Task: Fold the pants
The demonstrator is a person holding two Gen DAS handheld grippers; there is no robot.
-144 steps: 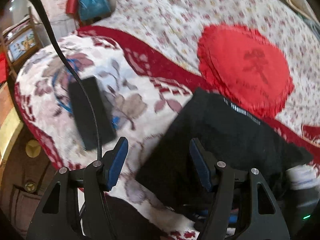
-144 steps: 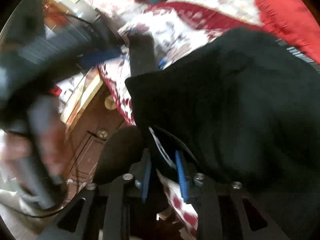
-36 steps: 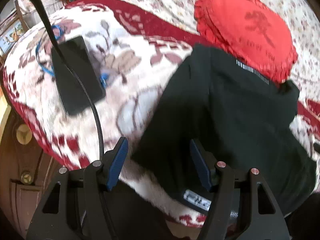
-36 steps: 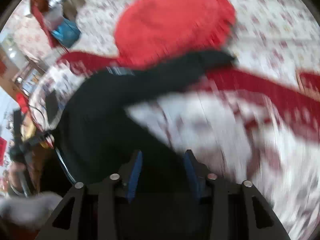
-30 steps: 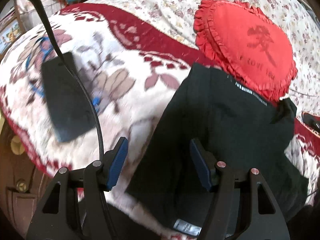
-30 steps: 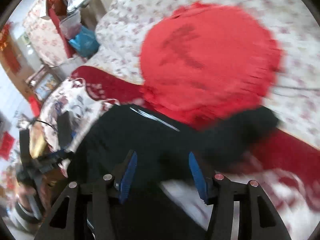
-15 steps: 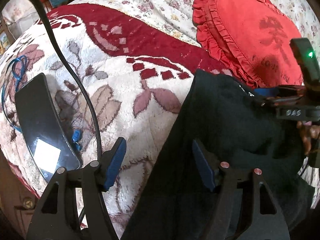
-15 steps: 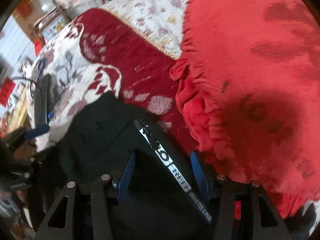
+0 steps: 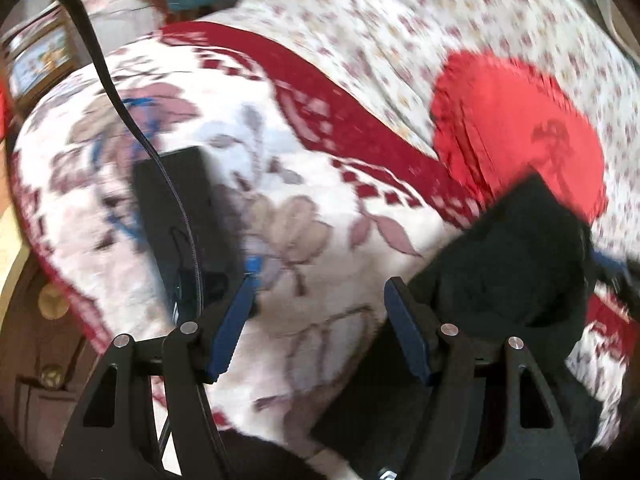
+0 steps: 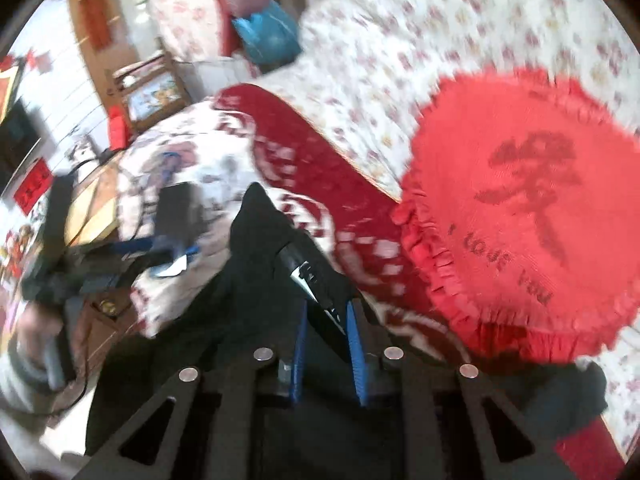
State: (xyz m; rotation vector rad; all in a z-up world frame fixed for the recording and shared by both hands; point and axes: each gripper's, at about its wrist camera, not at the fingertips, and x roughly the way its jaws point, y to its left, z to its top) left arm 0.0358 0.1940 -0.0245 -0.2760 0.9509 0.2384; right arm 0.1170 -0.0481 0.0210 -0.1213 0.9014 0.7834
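Black pants (image 10: 280,264) sit clamped between your right gripper (image 10: 326,344) fingers at the white-lettered waistband, fabric peaking just beyond the tips. Your left gripper (image 9: 320,320) fingers stand spread over the floral blanket (image 9: 320,208), nothing between them; pants lie right of them.
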